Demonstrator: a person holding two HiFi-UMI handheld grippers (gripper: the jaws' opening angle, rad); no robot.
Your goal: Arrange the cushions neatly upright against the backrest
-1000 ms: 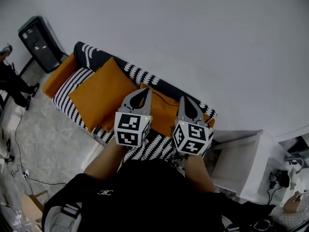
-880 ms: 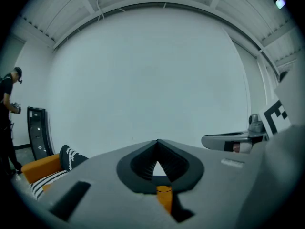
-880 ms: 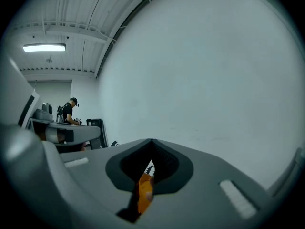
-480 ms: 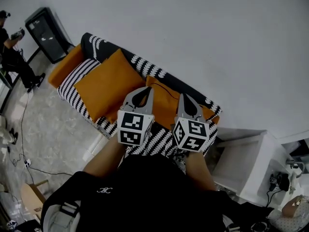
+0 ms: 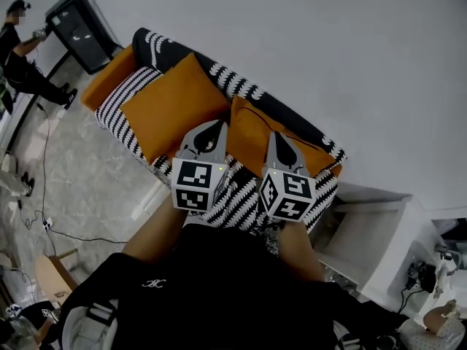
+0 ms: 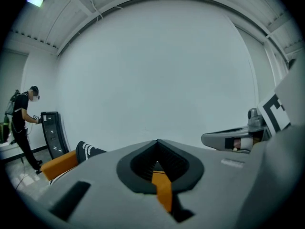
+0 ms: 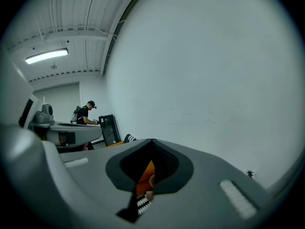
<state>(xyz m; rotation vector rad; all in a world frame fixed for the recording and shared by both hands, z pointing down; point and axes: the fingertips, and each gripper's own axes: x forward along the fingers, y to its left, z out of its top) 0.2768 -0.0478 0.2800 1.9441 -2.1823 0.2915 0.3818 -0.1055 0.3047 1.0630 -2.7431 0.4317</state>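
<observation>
Sofa [image 5: 119, 105] set diagonal along wall. Left cushion [image 5: 175, 104] on seat, far corner touching backrest [image 5: 237, 84]. Your left gripper [image 5: 217, 127]: jaws closed, nothing held, above seat front. Right cushion [image 5: 249, 132] just beside, against backrest. Your right gripper [image 5: 277, 136]: closed too, empty.

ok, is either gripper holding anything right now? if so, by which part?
Nothing is held. The left gripper and right gripper are both shut, jaws together with nothing between them, over the sofa.
</observation>
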